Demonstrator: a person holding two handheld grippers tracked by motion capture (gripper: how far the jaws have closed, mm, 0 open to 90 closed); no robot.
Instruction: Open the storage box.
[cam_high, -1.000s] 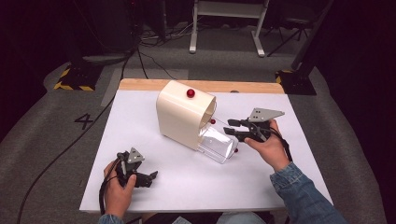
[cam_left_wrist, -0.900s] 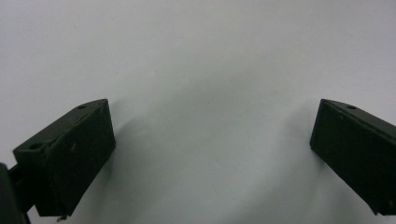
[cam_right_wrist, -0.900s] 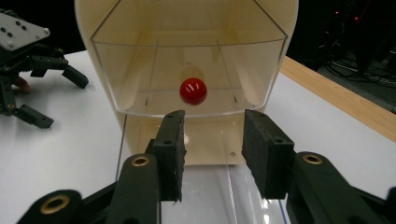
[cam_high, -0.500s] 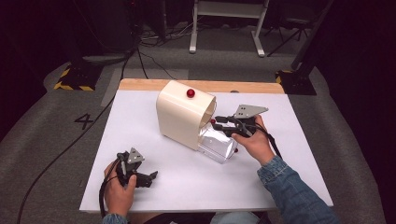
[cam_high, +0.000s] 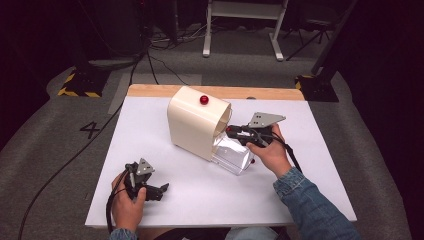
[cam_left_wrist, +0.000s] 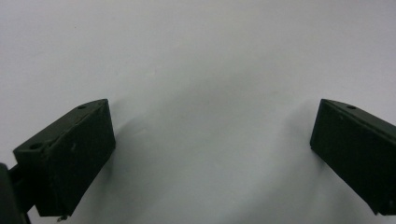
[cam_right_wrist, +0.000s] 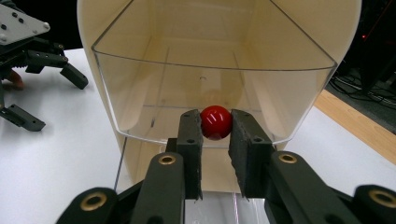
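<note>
One cream plastic dispenser (cam_high: 195, 125) with a clear drawer (cam_high: 232, 155) was seen on the white table (cam_high: 310, 165), bearing two red round knobs, one on top (cam_high: 204, 99). The other knob (cam_right_wrist: 216, 122), on the drawer front, was pinched between the just-closed right gripper (cam_right_wrist: 216, 135). The left gripper (cam_high: 159, 190) rested apart, jaws wide and empty.
</note>
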